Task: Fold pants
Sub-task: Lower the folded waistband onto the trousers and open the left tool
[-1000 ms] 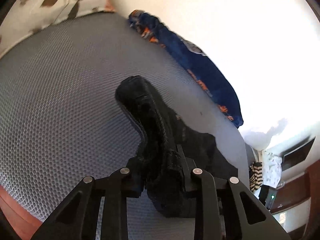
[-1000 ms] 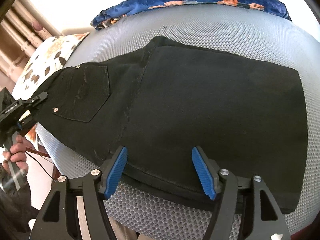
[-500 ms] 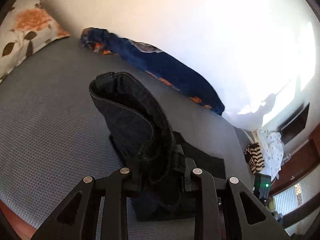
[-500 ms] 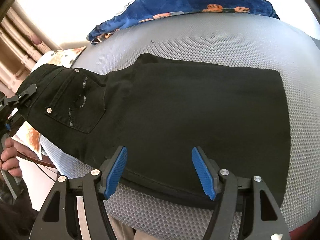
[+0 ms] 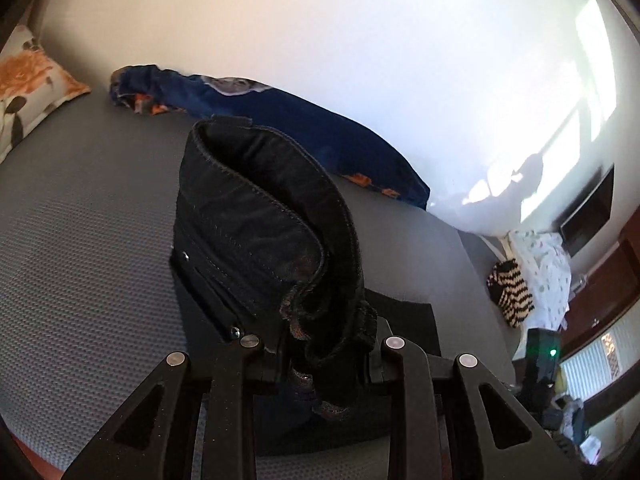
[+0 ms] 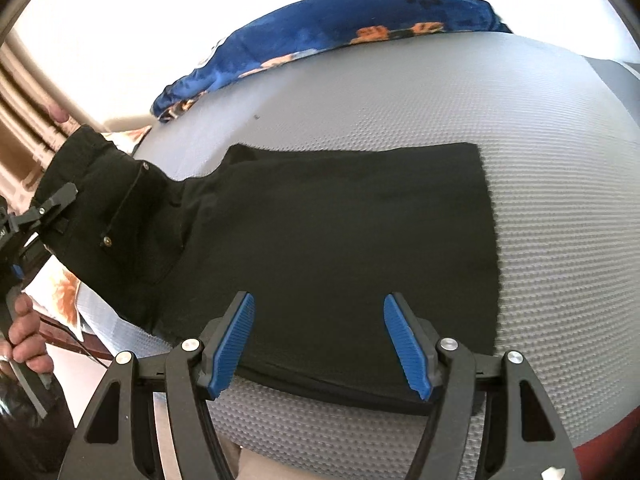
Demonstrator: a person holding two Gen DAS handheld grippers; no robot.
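Black pants (image 6: 340,236) lie on a grey mesh bed surface (image 6: 540,160), legs folded flat. My left gripper (image 5: 320,364) is shut on the waistband end (image 5: 272,232) and holds it lifted above the bed; in the right wrist view it shows at the far left (image 6: 44,208), with the waist part (image 6: 116,208) raised. My right gripper (image 6: 320,344) is open and empty, its blue pads (image 6: 234,344) hovering just over the near edge of the folded legs.
A blue patterned blanket (image 6: 328,28) lies along the far edge by the wall. A floral pillow (image 5: 28,80) sits at the bed's left end. A striped item (image 5: 510,296) and furniture stand beyond the bed's right end.
My left gripper has lifted the waistband end higher and carried it toward the folded legs. The right gripper has stayed open over the near edge.
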